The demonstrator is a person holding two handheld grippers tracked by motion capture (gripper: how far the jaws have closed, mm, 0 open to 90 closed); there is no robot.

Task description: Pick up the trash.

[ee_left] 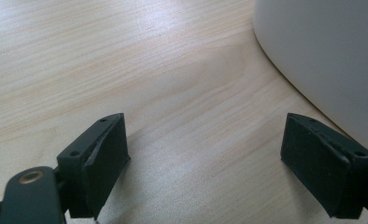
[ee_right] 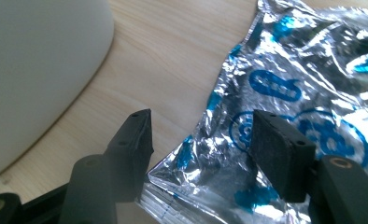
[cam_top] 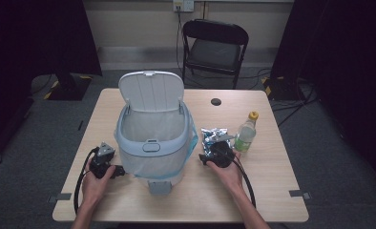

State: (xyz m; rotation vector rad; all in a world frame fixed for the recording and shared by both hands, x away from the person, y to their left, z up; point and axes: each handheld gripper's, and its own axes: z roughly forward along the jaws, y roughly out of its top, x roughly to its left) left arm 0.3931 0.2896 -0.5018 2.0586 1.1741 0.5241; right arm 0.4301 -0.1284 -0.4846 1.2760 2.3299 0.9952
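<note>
Recording lab — dark curtains (cam_top: 38,33), folding chair (cam_top: 214,45)

Right gripper (cam_top: 206,158) at foil packet (cam_top: 214,136), beside open bin (cam_top: 152,143).

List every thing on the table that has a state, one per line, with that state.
Grey plastic pedal bin: upright, lid raised, liner fitted.
Crinkled silver-and-blue foil packet: flat on the table, between the right gripper's jaws, not pinched.
Clear plastic bottle with yellow cap: upright, capped.
Left gripper: open over bare wood.
Right gripper: open.
</note>
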